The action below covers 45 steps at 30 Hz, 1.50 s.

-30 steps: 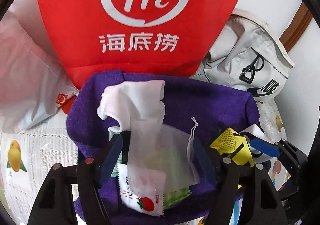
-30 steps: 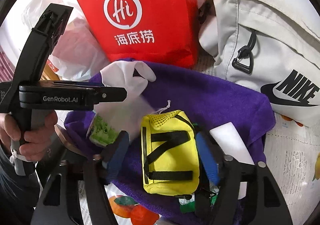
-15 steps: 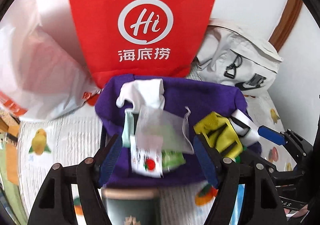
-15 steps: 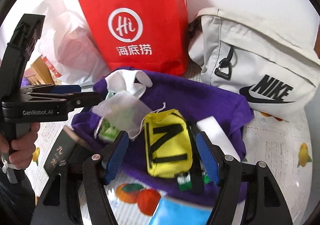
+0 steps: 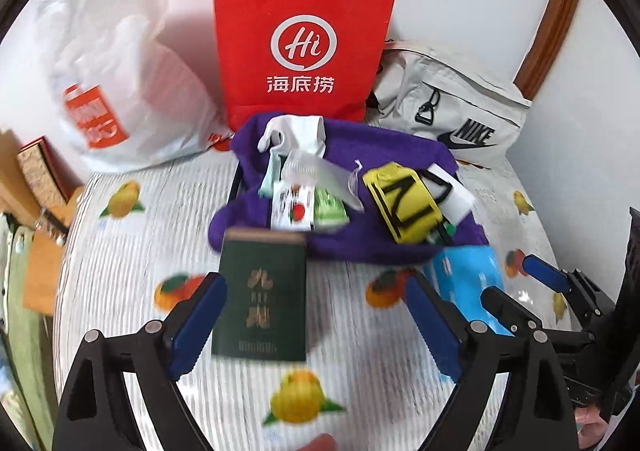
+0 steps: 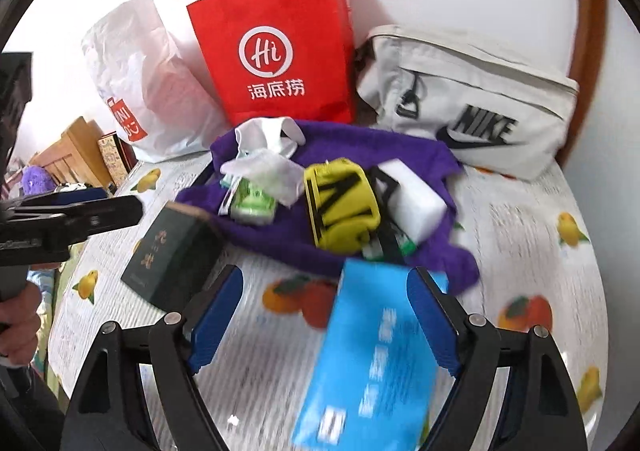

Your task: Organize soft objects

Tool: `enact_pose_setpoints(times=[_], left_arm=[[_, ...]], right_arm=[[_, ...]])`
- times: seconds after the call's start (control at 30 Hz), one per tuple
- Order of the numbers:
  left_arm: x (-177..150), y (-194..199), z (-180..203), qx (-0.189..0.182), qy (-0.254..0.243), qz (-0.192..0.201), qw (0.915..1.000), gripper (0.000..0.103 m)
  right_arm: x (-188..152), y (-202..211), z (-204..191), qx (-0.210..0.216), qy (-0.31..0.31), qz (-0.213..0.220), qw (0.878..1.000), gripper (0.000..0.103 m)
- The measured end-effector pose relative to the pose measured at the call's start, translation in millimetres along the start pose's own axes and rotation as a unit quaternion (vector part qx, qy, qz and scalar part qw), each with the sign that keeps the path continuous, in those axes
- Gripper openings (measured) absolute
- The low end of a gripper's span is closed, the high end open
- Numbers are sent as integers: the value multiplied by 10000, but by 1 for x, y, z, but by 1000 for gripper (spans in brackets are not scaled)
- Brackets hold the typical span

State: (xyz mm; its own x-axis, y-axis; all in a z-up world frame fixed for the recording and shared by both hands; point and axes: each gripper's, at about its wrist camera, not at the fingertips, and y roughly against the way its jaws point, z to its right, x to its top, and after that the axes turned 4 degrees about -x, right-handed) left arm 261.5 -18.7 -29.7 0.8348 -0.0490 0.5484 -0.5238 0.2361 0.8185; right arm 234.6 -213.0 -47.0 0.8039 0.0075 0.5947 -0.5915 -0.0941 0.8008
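Soft objects are sitting in 1 heap on the purple towel (image 5: pixel 384 155), ahead of and beyond both my grippers, none of them between any jaws.

- Left gripper (image 5: pixel 316 321): jaws have just been opening and are standing wide. Dark green box (image 5: pixel 260 299) is lying between them on the fruit-print tablecloth (image 5: pixel 120 263), pads not pressing it, its long axis running straight away from me.
- Right gripper (image 6: pixel 325 315): jaws have likewise just been opening, wide now. Blue box (image 6: pixel 372 351) is lying in that gap, its upper corner overlapping the right pad; contact there is too blurred to call, so I am reading it as not gripped.
- Straight ahead of my left: mesh pouch (image 5: pixel 316 179) with snack packets (image 5: pixel 292 209), white cloth (image 5: pixel 296 131) just beyond.
- Straight ahead of my right: yellow pouch (image 6: pixel 340 207), long axis running roughly along my pointing line, white sponge block (image 6: pixel 412 195) just beside it on the right.

Judgement: right is nearer the yellow pouch, left nearer the mesh pouch; each is needing a forward reach past its box. Red paper bag (image 5: pixel 304 39) is standing upright behind the heap.
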Motion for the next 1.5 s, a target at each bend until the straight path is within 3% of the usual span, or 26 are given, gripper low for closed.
enact_pose_setpoints(times=[0.23, 0.5, 0.8, 1.03, 1.5], left_arm=[[-55, 58, 16, 100, -82, 446, 9989, 103], [-125, 104, 24, 394, 1, 769, 9963, 103], [-183, 137, 32, 341, 126, 1014, 9942, 103], [-201, 152, 38, 535, 85, 1097, 9925, 103], [-213, 161, 46, 605, -63, 1197, 9909, 103]], right_arm=[[-43, 58, -9, -81, -9, 292, 9995, 101], [-94, 116, -5, -296, -65, 484, 9984, 101], [-156, 160, -14, -323, -31, 626, 9975, 101], [-180, 184, -15, -282, -62, 795, 9964, 101], [-190, 196, -16, -356, -59, 896, 9953, 101]])
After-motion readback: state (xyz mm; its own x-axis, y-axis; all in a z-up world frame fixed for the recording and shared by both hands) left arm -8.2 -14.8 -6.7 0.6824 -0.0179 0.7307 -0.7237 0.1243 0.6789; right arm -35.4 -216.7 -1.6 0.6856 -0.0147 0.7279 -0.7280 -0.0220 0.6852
